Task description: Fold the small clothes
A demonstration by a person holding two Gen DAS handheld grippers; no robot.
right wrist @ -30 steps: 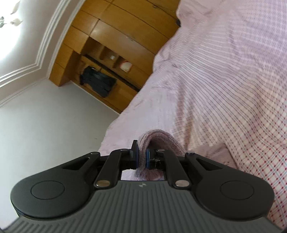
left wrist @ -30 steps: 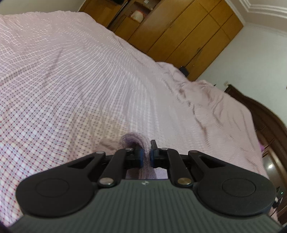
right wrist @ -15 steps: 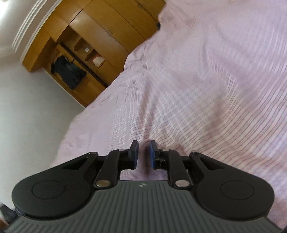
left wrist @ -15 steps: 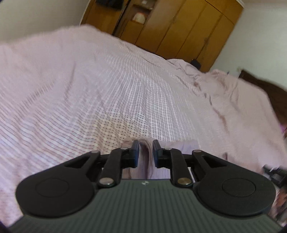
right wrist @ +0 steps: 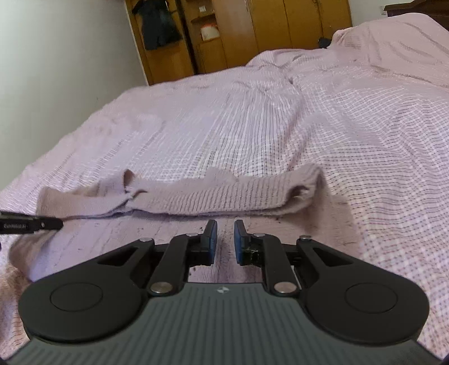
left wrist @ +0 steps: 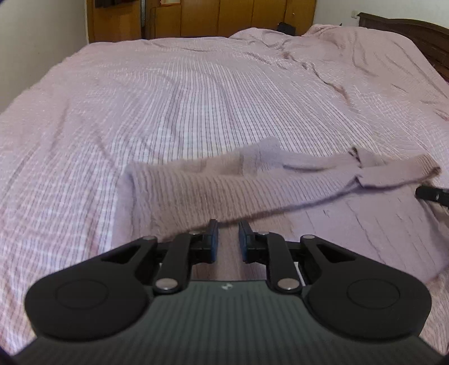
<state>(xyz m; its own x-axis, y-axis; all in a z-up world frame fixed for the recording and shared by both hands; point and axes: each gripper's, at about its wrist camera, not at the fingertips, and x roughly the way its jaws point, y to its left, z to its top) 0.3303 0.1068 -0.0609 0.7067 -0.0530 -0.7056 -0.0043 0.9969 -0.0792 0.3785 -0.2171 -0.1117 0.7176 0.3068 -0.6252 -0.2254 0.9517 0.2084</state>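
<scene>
A mauve knit garment lies on the checked bedspread, its far part folded back over the near part with a ribbed band on top. It also shows in the right wrist view. My left gripper is open and empty, just short of the fold's near edge. My right gripper is open and empty, just short of the same fold. The tip of the right gripper shows at the far right of the left wrist view; the left gripper's tip shows at the left of the right wrist view.
The pink checked bedspread stretches away, wrinkled toward the far right. Wooden wardrobes stand beyond the bed. A dark headboard is at the far right. A white wall runs along the bed's left side.
Both grippers let go of the garment, opened and drew back. The folded garment now lies flat on the bed in front of them.
</scene>
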